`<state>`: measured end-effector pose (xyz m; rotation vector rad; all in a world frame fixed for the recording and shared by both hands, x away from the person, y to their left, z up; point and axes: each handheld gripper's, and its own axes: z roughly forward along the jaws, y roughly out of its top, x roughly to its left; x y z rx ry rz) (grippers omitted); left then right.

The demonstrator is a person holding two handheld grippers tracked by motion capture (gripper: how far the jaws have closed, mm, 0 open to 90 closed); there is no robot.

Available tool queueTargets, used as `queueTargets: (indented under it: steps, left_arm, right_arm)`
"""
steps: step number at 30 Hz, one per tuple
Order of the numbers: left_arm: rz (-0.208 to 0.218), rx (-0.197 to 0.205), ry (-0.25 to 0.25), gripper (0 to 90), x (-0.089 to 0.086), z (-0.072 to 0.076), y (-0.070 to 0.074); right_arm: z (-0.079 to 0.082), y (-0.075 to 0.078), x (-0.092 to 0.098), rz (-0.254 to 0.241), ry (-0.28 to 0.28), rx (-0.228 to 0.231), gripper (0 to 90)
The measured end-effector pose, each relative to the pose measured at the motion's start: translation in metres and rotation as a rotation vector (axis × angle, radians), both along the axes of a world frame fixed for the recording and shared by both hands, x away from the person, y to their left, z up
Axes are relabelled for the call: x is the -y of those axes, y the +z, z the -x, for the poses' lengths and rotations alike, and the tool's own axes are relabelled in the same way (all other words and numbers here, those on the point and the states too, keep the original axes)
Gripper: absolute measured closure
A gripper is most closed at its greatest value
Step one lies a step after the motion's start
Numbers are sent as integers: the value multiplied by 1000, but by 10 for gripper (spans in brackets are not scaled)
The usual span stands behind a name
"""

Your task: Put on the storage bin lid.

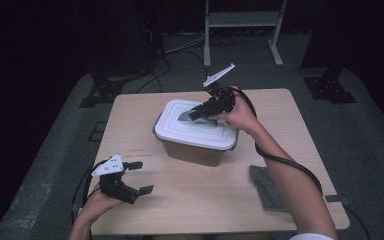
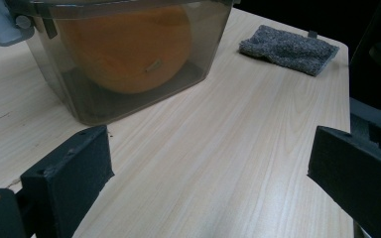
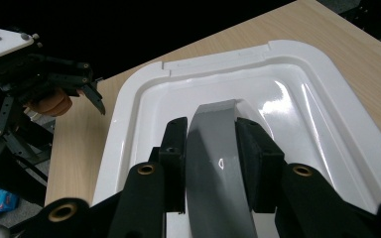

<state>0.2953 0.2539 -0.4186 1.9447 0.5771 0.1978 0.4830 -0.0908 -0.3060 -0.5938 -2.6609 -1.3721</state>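
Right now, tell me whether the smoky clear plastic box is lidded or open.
Lidded: the white lid sits flat on the smoky clear plastic box, right gripper clamping its grey handle.

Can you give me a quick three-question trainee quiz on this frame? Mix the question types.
1. True or false: the right gripper is shut on the grey handle of the white lid.
2. What lies inside the tub? A) an orange round thing B) a blue bottle C) a spoon
3. Fill in: the left gripper hovers near the table's front edge with its jaws ____.

Key
1. True: both pads press the handle's sides.
2. A: the orange thing shows through the tub's smoky wall.
3. Open, with nothing between them.
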Motion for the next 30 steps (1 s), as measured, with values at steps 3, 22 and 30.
queueTargets:
  steps: [3, 22, 30]
  left_arm:
    - [0, 0, 0, 27, 0, 0, 0]
    - [5, 3, 3, 27, -1, 1, 1]
    - [-1, 2, 2, 27, 0, 2, 0]
  right_arm:
    - [-1, -2, -2, -3, -1, -10, 658]
    - [-11, -25, -11, 20, -3, -8, 656]
    - [-10, -28, -11, 10, 4, -10, 648]
